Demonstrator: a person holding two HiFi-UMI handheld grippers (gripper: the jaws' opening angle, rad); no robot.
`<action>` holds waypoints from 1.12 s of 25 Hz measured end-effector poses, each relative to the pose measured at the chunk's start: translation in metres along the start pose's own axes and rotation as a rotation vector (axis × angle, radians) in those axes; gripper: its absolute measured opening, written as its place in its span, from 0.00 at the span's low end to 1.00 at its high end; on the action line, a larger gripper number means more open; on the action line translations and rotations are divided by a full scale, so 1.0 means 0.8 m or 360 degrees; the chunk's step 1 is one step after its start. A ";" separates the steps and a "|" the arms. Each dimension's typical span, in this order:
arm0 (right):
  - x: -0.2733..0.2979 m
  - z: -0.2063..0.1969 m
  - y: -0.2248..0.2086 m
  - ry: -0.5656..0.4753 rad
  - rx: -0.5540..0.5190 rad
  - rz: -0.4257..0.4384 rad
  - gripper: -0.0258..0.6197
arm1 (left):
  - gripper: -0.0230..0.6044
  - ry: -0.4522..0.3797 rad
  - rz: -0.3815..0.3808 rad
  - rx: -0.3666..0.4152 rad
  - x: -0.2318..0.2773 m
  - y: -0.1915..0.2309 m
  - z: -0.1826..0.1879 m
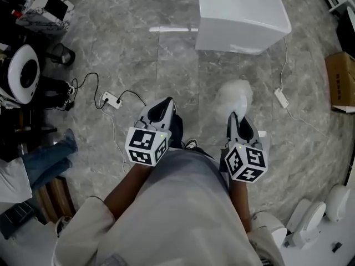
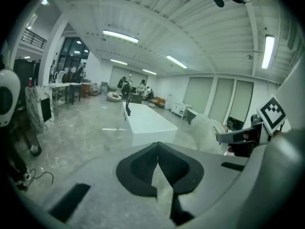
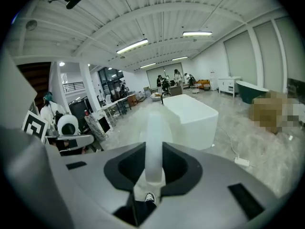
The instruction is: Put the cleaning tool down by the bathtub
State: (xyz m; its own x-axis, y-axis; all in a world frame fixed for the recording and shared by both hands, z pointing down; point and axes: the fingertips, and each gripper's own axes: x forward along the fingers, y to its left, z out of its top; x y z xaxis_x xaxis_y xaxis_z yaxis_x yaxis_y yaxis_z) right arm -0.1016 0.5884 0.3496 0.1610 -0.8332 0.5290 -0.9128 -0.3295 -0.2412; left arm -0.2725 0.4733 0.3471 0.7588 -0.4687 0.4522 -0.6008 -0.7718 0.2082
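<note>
Carrying stage, I'd say: right claw (image 1: 233, 118) grasps the white duster (image 1: 234, 96); left claw (image 1: 167, 104) clenched, empty; next, reach the far bathtub (image 1: 238, 15), lower it.

Ahead of me, slightly R: bathtub (image 1: 242, 13) on floor (image 1: 138, 54). My left gripper (image 1: 165, 105) & right gripper (image 1: 233, 118) side by side, apart, low in front of body. Btwn right gripper's fingers (image 3: 178, 163): cleaning tool (image 1: 235, 96), sticking out fwd, head over floor btwn me & bathtub, short of it. L of left gripper, on floor: power strip (image 1: 111, 100). R of cleaning tool, on floor: second strip (image 1: 281, 97), its cable (image 1: 284, 65) running toward bathtub. Far R edge: box (image 1: 339, 82).
</note>
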 end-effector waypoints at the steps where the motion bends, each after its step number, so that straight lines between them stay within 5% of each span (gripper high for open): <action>1: 0.011 0.006 0.004 0.0006 0.0005 0.0000 0.16 | 0.05 0.0008 -0.0005 0.0020 0.006 0.009 0.006; 7: 0.074 0.042 0.036 0.0049 -0.0006 0.0014 0.16 | 0.05 0.0007 -0.0041 0.0097 0.036 0.057 0.053; 28: 0.214 0.137 0.113 -0.0038 -0.0060 -0.0115 0.16 | 0.05 0.0019 -0.0261 -0.0038 0.102 0.195 0.125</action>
State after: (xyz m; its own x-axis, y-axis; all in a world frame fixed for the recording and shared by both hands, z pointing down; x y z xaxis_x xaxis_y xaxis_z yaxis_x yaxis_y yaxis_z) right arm -0.1156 0.3672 0.3289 0.2355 -0.8184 0.5241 -0.9119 -0.3726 -0.1720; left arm -0.2793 0.2714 0.3296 0.8444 -0.3319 0.4205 -0.4748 -0.8271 0.3006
